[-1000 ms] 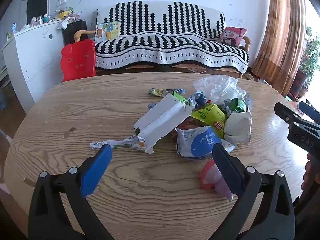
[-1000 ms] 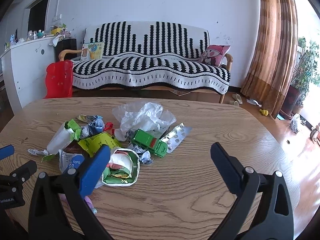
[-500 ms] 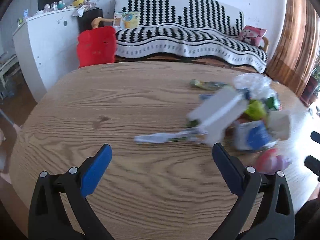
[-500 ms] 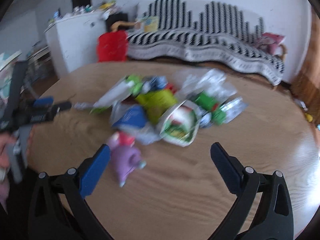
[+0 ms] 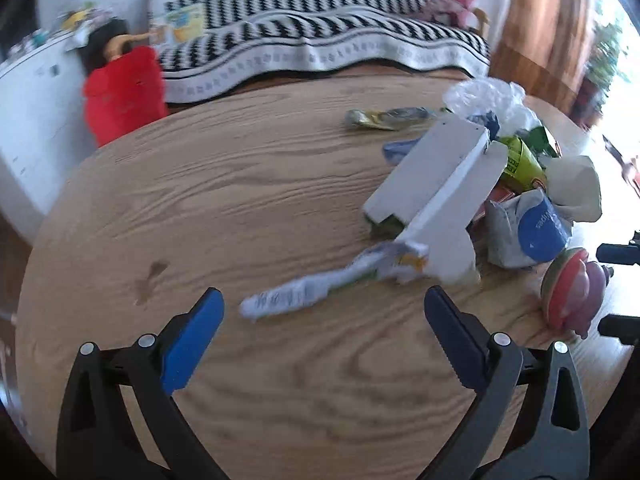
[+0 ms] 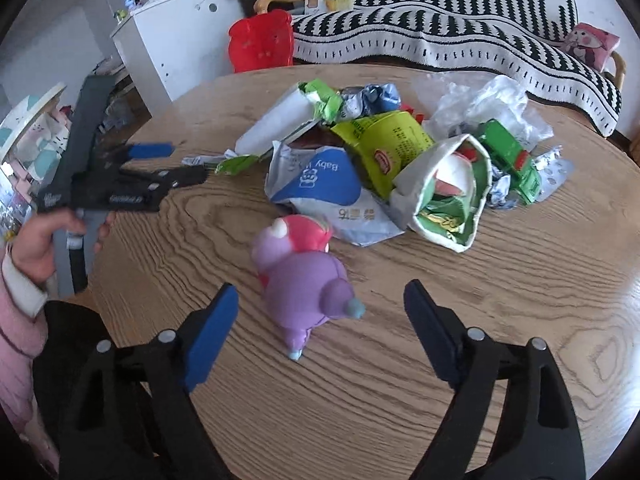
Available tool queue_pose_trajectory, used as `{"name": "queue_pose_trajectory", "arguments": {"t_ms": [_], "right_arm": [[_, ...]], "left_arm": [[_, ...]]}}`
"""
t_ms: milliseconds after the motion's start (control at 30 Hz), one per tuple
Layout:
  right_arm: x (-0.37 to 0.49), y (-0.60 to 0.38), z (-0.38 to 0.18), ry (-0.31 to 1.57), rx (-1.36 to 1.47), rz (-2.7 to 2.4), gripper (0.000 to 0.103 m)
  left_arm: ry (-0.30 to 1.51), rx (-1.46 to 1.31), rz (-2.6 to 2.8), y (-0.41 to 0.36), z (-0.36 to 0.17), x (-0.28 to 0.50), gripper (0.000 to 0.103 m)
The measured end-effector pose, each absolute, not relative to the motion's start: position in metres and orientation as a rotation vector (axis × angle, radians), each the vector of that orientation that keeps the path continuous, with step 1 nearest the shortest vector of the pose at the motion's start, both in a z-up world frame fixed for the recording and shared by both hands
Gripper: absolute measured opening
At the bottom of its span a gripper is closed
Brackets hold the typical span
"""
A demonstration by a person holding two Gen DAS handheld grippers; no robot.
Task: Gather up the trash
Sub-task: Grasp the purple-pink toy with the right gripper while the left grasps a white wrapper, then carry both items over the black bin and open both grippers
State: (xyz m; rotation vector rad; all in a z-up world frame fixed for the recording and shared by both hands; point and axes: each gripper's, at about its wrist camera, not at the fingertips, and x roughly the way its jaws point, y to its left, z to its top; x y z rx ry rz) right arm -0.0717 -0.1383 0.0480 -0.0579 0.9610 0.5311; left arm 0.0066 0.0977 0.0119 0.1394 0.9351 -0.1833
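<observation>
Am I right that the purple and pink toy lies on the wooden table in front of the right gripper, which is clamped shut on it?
Not quite. The right gripper is open: its jaws have just been closing, but the right wrist view shows the pads clear of the purple and pink toy. The toy does lie on the wooden table in front of it.

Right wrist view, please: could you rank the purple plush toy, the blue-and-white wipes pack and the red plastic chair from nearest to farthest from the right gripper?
From the right gripper:
1. Purple plush toy, just ahead, between the open jaws.
2. Blue-and-white wipes pack, mid-table, behind the toy.
3. Red plastic chair, beyond the table's far edge.
</observation>
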Motion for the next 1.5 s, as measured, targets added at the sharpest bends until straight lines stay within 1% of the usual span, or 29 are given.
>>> {"name": "queue_pose_trajectory", "arguments": {"t_ms": [33, 67, 100, 133, 167, 200, 233, 267, 300, 333, 367, 500, 633, 900, 1067, 1167, 1300, 1400, 1500], "right_arm": [[-0.071, -0.137, 0.047, 0.966, -0.057, 0.536, 0.077], [-0.070, -0.136, 0.045, 0.972, -0.055, 0.541, 0.073], [-0.068, -0.134, 0.043, 0.981, -0.051, 0.547, 0.072], [-0.067, -0.134, 0.041, 0.988, -0.046, 0.555, 0.066], [-0.065, -0.133, 0.039, 0.996, -0.041, 0.563, 0.057], [-0.063, -0.132, 0.037, 1.004, -0.037, 0.571, 0.051], [-0.061, -0.131, 0.035, 1.017, -0.024, 0.596, 0.043], [-0.061, -0.131, 0.035, 1.020, -0.017, 0.604, 0.042], [-0.061, -0.130, 0.035, 1.017, -0.025, 0.602, 0.041], [-0.062, -0.129, 0.035, 1.016, -0.029, 0.602, 0.040], [-0.060, -0.129, 0.035, 1.013, -0.032, 0.600, 0.039], [-0.059, -0.129, 0.037, 0.995, -0.031, 0.589, 0.038], [-0.060, -0.132, 0.046, 0.963, -0.017, 0.579, 0.038], [-0.068, -0.138, 0.052, 0.946, -0.026, 0.515, 0.037], [-0.070, -0.173, 0.077, 0.880, 0.102, 0.477, 0.037], [-0.081, -0.214, 0.109, 0.788, 0.215, 0.450, 0.037], [-0.113, -0.295, 0.134, 0.720, 0.269, 0.343, 0.037], [-0.148, -0.366, 0.140, 0.697, 0.292, 0.234, 0.037], [-0.197, -0.447, 0.141, 0.684, 0.301, 0.082, 0.037]], "left_arm": [[0.949, 0.148, -0.194, 0.097, 0.009, 0.012, 0.094], [0.961, 0.149, -0.214, 0.097, 0.006, 0.016, 0.083], [0.976, 0.146, -0.249, 0.095, 0.002, 0.020, 0.077], [0.990, 0.140, -0.279, 0.094, -0.001, 0.022, 0.065], [0.977, 0.161, -0.287, 0.092, -0.003, 0.021, 0.061], [0.971, 0.192, -0.288, 0.087, -0.003, 0.019, 0.058], [0.960, 0.202, -0.311, 0.085, -0.002, 0.017, 0.046], [0.954, 0.198, -0.326, 0.083, -0.002, 0.015, 0.032], [0.947, 0.215, -0.329, 0.080, -0.001, 0.011, 0.026], [0.942, 0.235, -0.324, 0.077, -0.001, 0.008, 0.017], [0.945, 0.236, -0.326, 0.076, 0.000, 0.006, 0.011], [0.959, 0.246, -0.313, 0.074, 0.002, -0.009, 0.010], [0.919, 0.272, -0.263, 0.072, 0.011, -0.028, 0.010], [0.872, 0.207, -0.240, 0.068, 0.034, -0.051, 0.010], [0.820, 0.197, -0.265, 0.046, 0.064, -0.071, 0.010], [0.774, 0.249, -0.335, 0.008, 0.094, -0.087, 0.010], [0.729, 0.323, -0.536, -0.084, 0.129, -0.103, 0.010], [0.736, 0.390, -0.713, -0.172, 0.133, -0.119, 0.010], [0.769, 0.479, -0.879, -0.263, 0.122, -0.145, 0.010]]}}
